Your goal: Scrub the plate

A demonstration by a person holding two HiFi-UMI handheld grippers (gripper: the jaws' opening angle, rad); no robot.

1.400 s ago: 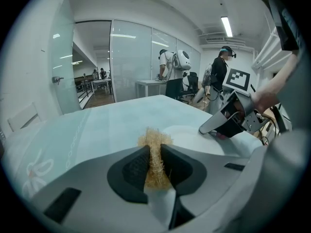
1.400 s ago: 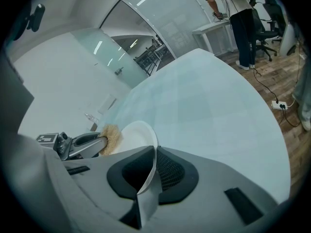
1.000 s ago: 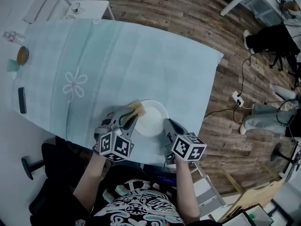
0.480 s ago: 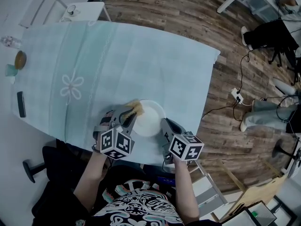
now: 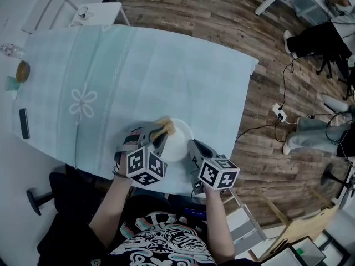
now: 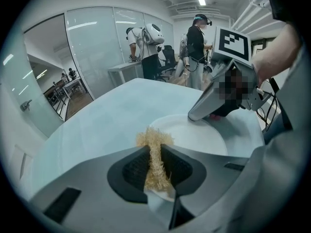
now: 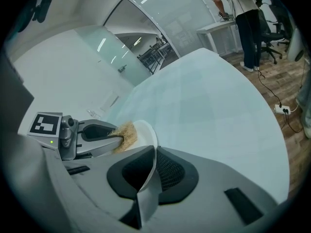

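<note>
- The plate point(image 5: 181, 139) sits near the front edge of the surface point(image 5: 138, 65), on a pale green cloth point(image 5: 83, 101), between the two grippers.
- The right gripper point(image 7: 152, 173) has its fingers point(image 7: 171, 171) closed on the plate's near rim, so the steadying hold is in place.
- The left gripper point(image 6: 155, 165) pinches a tuft of straw-coloured scrubber point(image 6: 155, 142) tightly between its fingers point(image 6: 133, 166); the fibres fan out past the tips.
- The scrubber rests at the plate's far-left rim, touching it or just over it; no view settles how hard it presses.
- My judgement: the scrubbing is under way, since both tools are set and the scrubber is on the plate.
- The plate's face looks plain white in every view, with no foam, water or dirt to mark which parts are done.
- What is left cannot be read from the plate itself. From the scrubber's place at one edge, I judge that the middle and the right side are yet to be worked at this stroke.
</note>
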